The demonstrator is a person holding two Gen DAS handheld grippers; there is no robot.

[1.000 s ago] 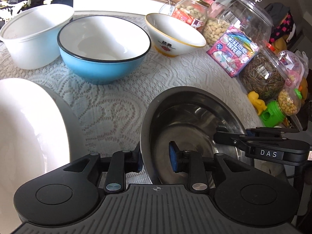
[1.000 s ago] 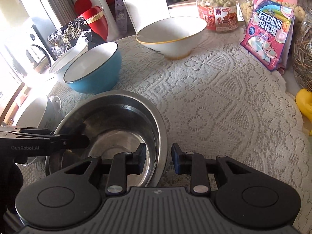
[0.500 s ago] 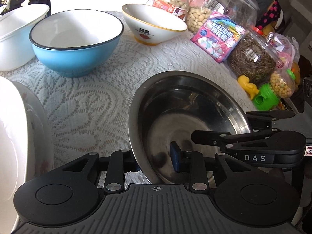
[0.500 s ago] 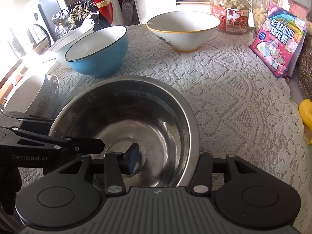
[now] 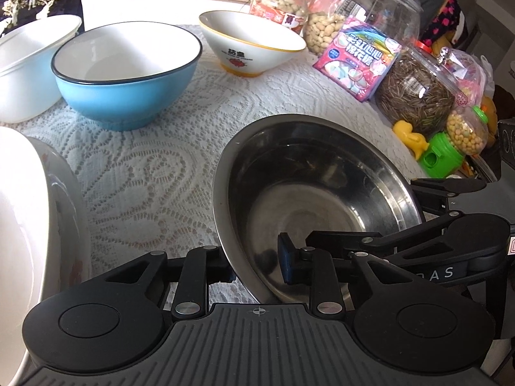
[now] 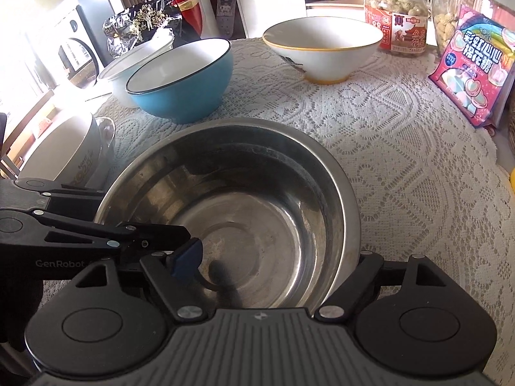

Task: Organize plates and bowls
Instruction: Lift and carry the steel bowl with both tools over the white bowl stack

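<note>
A steel bowl [image 5: 322,173] sits on the lace cloth between both grippers. My left gripper [image 5: 257,265] straddles its near left rim, one finger outside and the blue pad inside. Its jaws are closing, and a slit still shows between pad and wall. My right gripper [image 6: 276,257] straddles the bowl's [image 6: 244,193] right rim with its jaws opening wide, touching nothing. Behind stand a blue bowl [image 5: 125,74], a yellow-rimmed white bowl [image 5: 251,45] and a deep white bowl [image 5: 29,64]. A large white dish [image 5: 19,225] lies at the near left.
Along the right edge of the lace cloth [image 5: 145,167] stand a pink marshmallow bag [image 5: 357,58], glass jars of nuts [image 5: 363,6] and seeds [image 5: 415,93], and a green candy dispenser [image 5: 444,157]. A foil-wrapped bouquet [image 6: 141,29] stands behind the bowls.
My right gripper, earlier pinched on the steel bowl's right rim, has spread wide apart. The bowl now looks nearer in both views. My left gripper still sits astride the left rim.
</note>
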